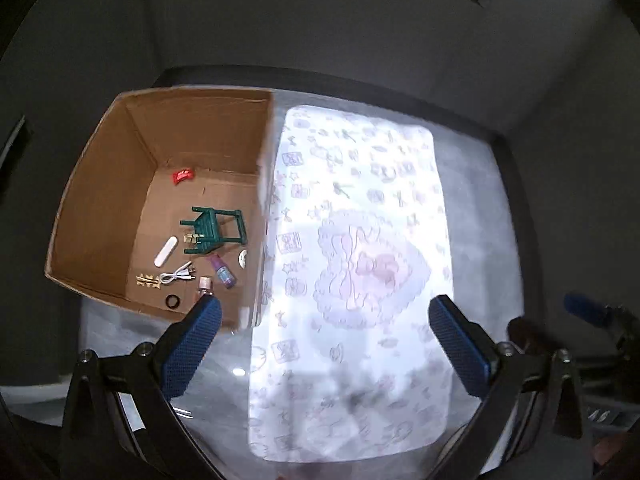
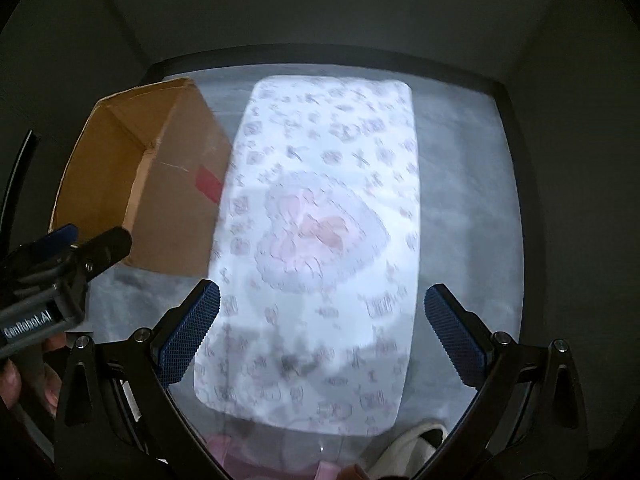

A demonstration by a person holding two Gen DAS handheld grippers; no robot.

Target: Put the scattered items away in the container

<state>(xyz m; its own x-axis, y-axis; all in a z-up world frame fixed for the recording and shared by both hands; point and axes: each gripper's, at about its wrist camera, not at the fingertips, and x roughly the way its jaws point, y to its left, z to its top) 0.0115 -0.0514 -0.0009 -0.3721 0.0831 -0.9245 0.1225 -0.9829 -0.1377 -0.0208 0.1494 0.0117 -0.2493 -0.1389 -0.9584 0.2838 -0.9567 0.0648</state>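
Both the left tongs (image 1: 324, 320) and right tongs (image 2: 322, 310) hang spread apart and empty above the bare patterned mat (image 1: 352, 264). The small items (green toy chair (image 1: 214, 230), cable (image 1: 176, 276), little bottles) already lie in the cardboard box (image 1: 100, 184) ahead-left of the left tongs, so judging by this, tidying looks finished; nothing loose shows on the bench (image 2: 468, 200).

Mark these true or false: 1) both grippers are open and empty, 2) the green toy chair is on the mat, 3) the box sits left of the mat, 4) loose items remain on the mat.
1) True: the left gripper and right gripper are open, holding nothing.
2) False: the green toy chair lies inside the cardboard box.
3) True: the box stands left of the patterned mat.
4) False: no loose items show on the mat.
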